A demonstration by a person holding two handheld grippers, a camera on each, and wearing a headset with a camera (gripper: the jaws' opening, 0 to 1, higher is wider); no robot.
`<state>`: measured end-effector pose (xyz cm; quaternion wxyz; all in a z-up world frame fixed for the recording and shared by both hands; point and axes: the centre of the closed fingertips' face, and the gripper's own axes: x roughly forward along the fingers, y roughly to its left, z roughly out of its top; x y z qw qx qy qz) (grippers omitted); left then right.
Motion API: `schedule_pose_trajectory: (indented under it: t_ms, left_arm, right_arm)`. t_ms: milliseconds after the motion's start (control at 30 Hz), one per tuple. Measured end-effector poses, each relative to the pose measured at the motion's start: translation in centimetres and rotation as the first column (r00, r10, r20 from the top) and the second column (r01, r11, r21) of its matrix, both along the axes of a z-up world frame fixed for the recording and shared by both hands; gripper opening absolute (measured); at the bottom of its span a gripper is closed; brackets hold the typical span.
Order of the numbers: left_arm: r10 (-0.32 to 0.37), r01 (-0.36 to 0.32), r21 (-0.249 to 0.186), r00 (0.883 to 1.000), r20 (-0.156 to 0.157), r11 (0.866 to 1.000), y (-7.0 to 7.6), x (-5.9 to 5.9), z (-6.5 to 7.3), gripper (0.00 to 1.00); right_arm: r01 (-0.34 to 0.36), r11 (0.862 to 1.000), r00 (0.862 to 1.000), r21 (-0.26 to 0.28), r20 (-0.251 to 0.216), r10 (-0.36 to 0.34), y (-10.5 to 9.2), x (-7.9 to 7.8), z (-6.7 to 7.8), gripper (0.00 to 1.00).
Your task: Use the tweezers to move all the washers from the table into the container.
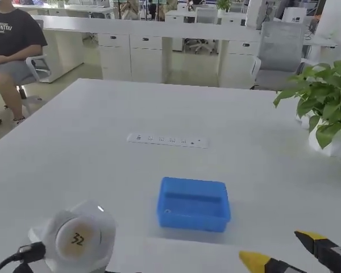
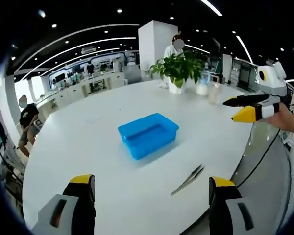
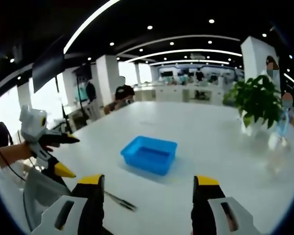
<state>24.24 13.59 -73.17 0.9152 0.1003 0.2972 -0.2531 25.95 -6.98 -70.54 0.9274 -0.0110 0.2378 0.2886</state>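
- The left gripper (image 2: 151, 181) holds its jaws spread wide with nothing between them. The tweezers (image 2: 187, 179) lie flat on the white table (image 2: 78, 147) just ahead, nearer its right jaw.
- The blue container (image 2: 148, 134) sits farther ahead of that gripper, roughly centred between its jaws.
- The right gripper (image 3: 148, 179) is also wide apart and empty, with the tweezers beside its left jaw and the container straight ahead.
- Neither gripper touches the tweezers or the container.
- A potted plant (image 1: 324, 96) stands well beyond the right gripper, off to its right.
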Motion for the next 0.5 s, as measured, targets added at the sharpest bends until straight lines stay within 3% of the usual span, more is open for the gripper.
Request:
schedule_pose_trajectory:
  t_ms: [133, 200, 300, 500]
  left_arm:
    - [0.035, -0.034, -0.032, 0.999, 0.021, 0.999, 0.2, -0.1, 1.4, 0.99]
    - [0.062, -0.06, -0.037, 0.997, 0.048, 0.998, 0.4, -0.2, 2.1, 0.99]
    - [0.084, -0.082, -0.049, 0.995, 0.054, 0.995, 0.8, -0.5, 2.7, 0.99]
    - [0.105, -0.103, -0.05, 0.993, 0.049, 0.993, 1.5, -0.5, 2.4, 0.99]
  right_arm:
    - [0.012, 1.0, 1.0, 0.019, -0.002, -0.011, -0.3, 0.2, 0.2, 0.76]
    - [0.021, 0.999, 1.0, 0.026, -0.003, -0.021, -0.4, 0.3, 0.2, 0.79]
    - [0.037, 0.999, 0.999, 0.02, -0.003, -0.037, -0.7, 0.3, 0.2, 0.82]
    - [0.04, 0.999, 0.999, 0.011, -0.023, -0.04, -0.8, 0.1, -0.5, 0.86]
